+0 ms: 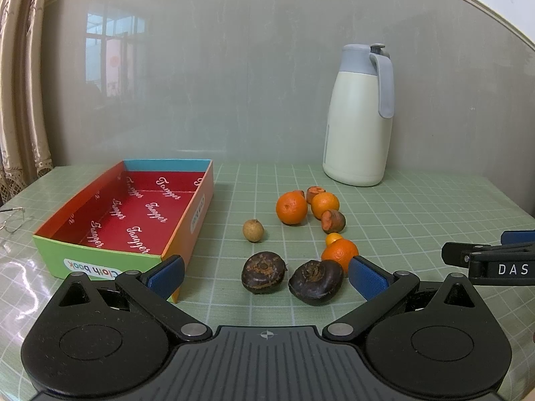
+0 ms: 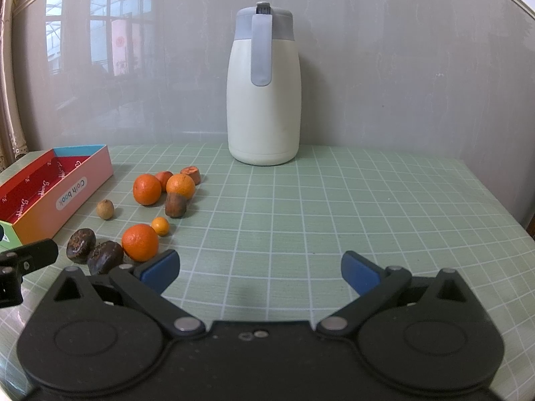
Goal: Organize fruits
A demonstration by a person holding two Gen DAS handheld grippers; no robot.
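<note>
Several fruits lie loose on the green grid mat. Two dark water chestnuts [image 1: 264, 275] [image 1: 316, 280] sit just ahead of my open, empty left gripper [image 1: 265, 275]. Behind them are a mandarin [image 1: 339, 254], a small kumquat [image 1: 333, 239], a tan longan [image 1: 253, 230], two more mandarins [image 1: 291, 208] [image 1: 325, 204] and brown-orange pieces [image 1: 333, 221]. A colourful open box [image 1: 123, 214] with a red floor stands empty at the left. My right gripper [image 2: 260, 272] is open and empty over bare mat, right of the fruits [image 2: 139, 242].
A cream thermos jug [image 1: 359, 117] with a grey lid stands at the back against the grey wall; it also shows in the right wrist view [image 2: 264, 87]. Glasses [image 1: 11, 219] lie at the table's left edge. A curtain hangs at the far left.
</note>
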